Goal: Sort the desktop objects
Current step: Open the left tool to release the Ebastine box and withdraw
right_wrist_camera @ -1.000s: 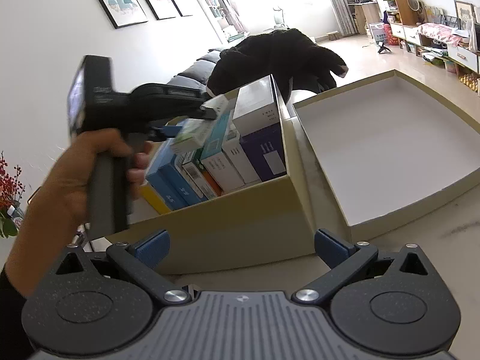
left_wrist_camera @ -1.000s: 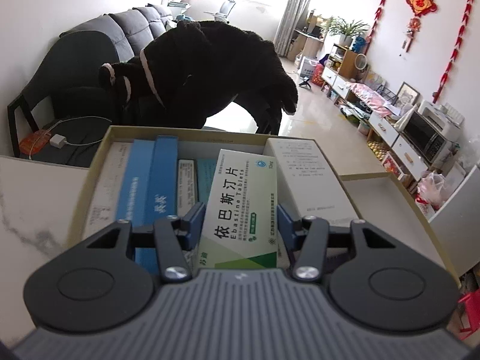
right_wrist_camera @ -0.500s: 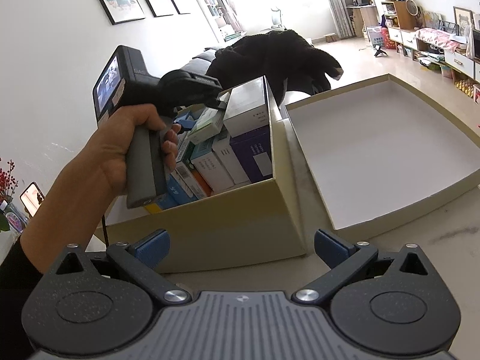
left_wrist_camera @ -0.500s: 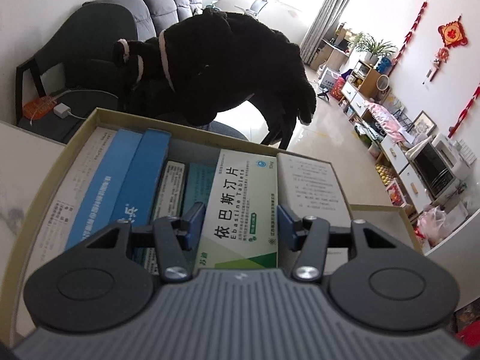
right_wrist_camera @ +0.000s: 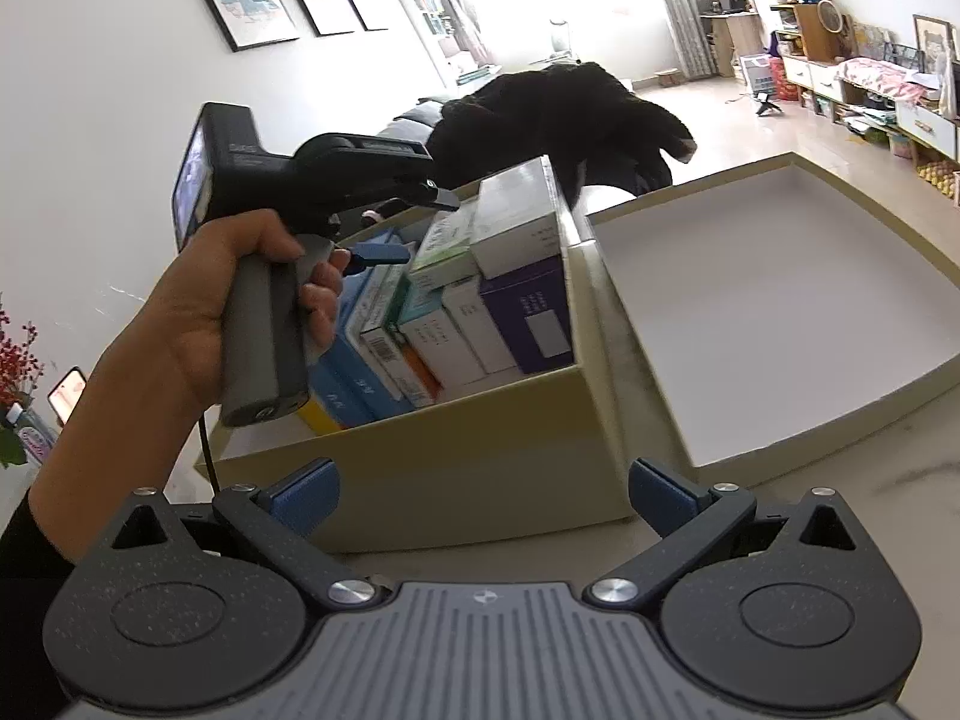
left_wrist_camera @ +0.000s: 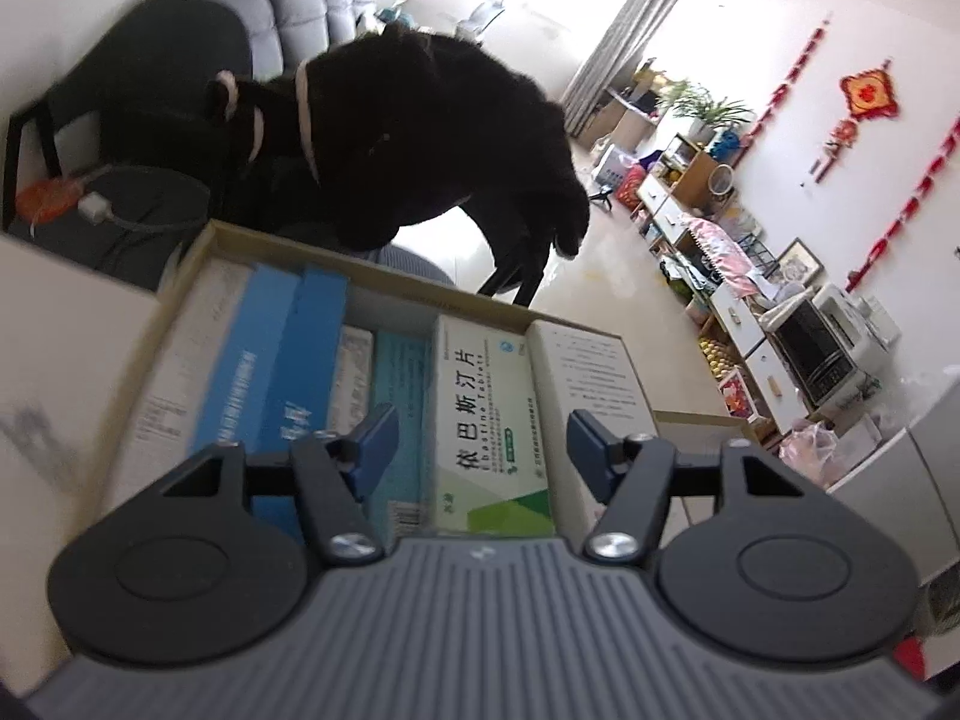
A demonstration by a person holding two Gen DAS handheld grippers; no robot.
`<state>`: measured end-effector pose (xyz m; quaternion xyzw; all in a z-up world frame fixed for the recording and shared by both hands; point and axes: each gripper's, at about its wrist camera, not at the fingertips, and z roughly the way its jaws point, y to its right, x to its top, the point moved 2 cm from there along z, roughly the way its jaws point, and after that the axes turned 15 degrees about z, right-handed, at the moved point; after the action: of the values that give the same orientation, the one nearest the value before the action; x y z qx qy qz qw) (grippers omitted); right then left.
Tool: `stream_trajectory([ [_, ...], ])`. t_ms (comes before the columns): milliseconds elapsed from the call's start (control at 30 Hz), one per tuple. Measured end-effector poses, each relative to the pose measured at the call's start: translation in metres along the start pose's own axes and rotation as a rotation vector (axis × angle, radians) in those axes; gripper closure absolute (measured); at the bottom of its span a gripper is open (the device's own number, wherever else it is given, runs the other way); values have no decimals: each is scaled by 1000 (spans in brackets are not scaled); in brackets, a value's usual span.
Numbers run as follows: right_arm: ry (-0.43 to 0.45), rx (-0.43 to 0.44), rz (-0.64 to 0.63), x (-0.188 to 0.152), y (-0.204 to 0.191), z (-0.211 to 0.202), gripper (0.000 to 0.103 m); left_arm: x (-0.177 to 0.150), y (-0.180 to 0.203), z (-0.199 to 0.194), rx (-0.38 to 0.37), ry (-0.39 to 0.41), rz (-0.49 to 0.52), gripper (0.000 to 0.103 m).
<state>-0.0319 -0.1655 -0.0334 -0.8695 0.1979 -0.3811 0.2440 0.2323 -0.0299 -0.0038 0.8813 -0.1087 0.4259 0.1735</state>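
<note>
A green-and-white Ebastine tablet box (left_wrist_camera: 489, 420) stands in the beige cardboard box (left_wrist_camera: 384, 273) among several other medicine boxes. My left gripper (left_wrist_camera: 483, 444) is open above it, with a gap on each side of the tablet box. In the right wrist view the left gripper (right_wrist_camera: 384, 252) hovers over the beige box (right_wrist_camera: 456, 468), where the tablet box (right_wrist_camera: 444, 246) sits upright beside a white-and-purple box (right_wrist_camera: 522, 276). My right gripper (right_wrist_camera: 483, 492) is open and empty in front of the beige box's near wall.
The box's open lid (right_wrist_camera: 774, 312) lies to the right on the marble table (right_wrist_camera: 840, 480). A large black plush animal (left_wrist_camera: 408, 132) stands beyond the table, with a grey sofa (left_wrist_camera: 198, 36) behind it. A phone (right_wrist_camera: 66, 390) lies at far left.
My left gripper has opened and let go of the tablet box, which now rests in the beige box. The left hand has drawn back slightly. The right gripper has stayed open and still.
</note>
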Motion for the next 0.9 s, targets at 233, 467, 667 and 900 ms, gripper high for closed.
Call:
stream_trajectory([
  [233, 18, -6, -52, -6, -19, -9, 0, -10, -8, -40, 19, 51, 70, 33],
  [467, 3, -3, -94, -20, -36, -15, 0, -28, -32, -87, 48, 101, 52, 32],
  [667, -3, 6, -125, -30, -52, -19, 0, -47, -58, -134, 94, 133, 48, 31],
  [900, -24, 10, -147, -49, -66, -20, 0, -83, -91, -171, 143, 117, 58, 28],
])
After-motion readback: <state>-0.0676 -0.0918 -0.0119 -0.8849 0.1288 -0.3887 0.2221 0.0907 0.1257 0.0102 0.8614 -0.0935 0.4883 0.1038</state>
